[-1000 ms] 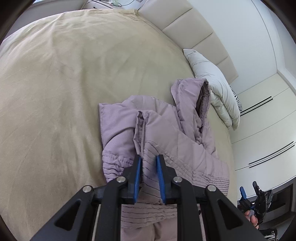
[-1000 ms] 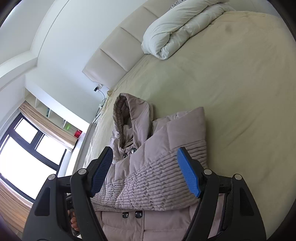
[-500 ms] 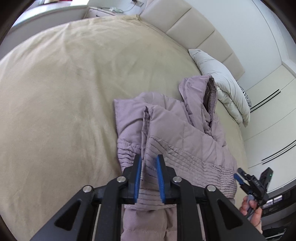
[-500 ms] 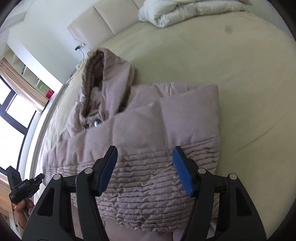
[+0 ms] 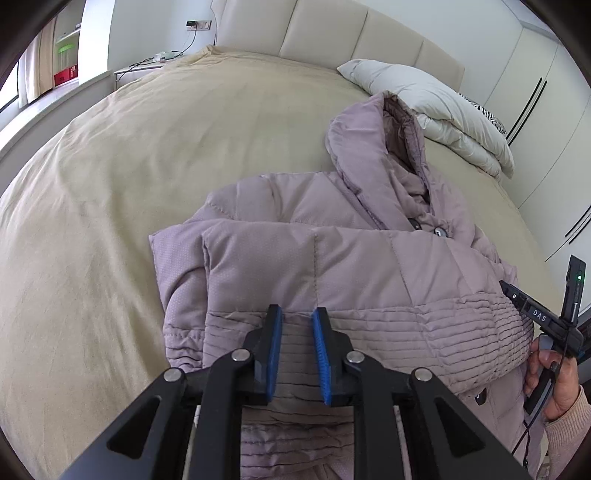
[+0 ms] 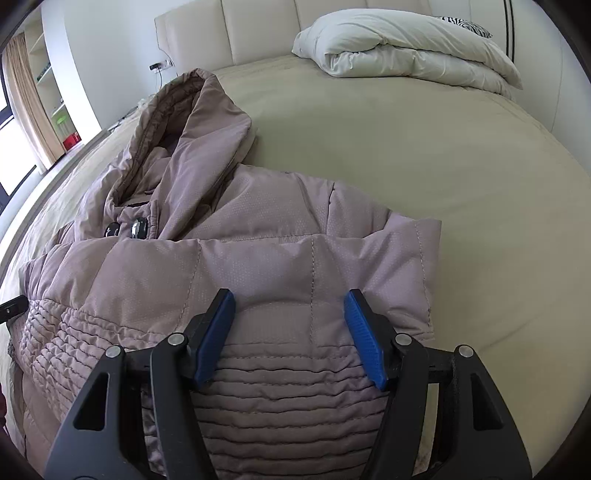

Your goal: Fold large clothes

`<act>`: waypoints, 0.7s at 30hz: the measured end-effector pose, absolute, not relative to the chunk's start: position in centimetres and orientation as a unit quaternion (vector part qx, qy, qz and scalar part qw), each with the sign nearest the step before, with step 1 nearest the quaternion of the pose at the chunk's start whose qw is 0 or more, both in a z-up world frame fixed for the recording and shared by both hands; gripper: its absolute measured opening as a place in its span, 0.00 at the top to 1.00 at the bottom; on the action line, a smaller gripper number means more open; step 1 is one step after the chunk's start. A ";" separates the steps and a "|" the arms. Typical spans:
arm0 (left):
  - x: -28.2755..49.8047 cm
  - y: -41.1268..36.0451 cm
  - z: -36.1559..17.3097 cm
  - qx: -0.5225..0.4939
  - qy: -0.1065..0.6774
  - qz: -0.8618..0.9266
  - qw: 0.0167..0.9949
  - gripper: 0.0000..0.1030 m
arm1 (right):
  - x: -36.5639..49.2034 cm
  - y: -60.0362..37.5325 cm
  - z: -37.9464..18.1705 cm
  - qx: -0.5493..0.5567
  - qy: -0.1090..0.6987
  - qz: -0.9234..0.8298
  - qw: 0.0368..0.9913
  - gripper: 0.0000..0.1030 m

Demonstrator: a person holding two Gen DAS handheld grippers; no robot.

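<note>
Hovering over the jacket (image 5: 332, 258), left gripper (image 5: 297, 314) jaws narrow, right gripper (image 6: 290, 299) jaws wide.

Bed (image 5: 155, 155): jacket (image 5: 362, 266) lying on it near the foot edge, hood (image 6: 184, 122) toward the headboard (image 6: 266, 33); folded duvet (image 6: 413, 48) on the bed against the headboard, well apart from the jacket; patterned pillow (image 6: 465, 27) behind the duvet
</note>
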State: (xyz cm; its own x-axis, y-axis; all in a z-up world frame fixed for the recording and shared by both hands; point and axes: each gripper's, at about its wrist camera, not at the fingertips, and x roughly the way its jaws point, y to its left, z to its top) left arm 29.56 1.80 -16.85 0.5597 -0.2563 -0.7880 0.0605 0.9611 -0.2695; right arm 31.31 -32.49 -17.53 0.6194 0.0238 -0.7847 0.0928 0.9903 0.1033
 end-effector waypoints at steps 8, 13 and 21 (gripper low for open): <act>28.2 1.5 -17.3 -0.083 0.443 -0.083 0.889 0.81 | 29.3 -31.8 -18.4 0.043 0.420 -0.031 0.906 0.39; 27.9 0.8 -12.4 -0.068 0.405 -0.068 0.909 0.45 | 27.1 -33.6 -16.6 0.133 0.338 -0.026 0.931 0.37; 38.9 -5.9 -8.0 -0.033 0.398 -0.115 0.910 0.13 | 27.2 -34.3 -18.8 0.172 0.333 -0.009 0.927 0.26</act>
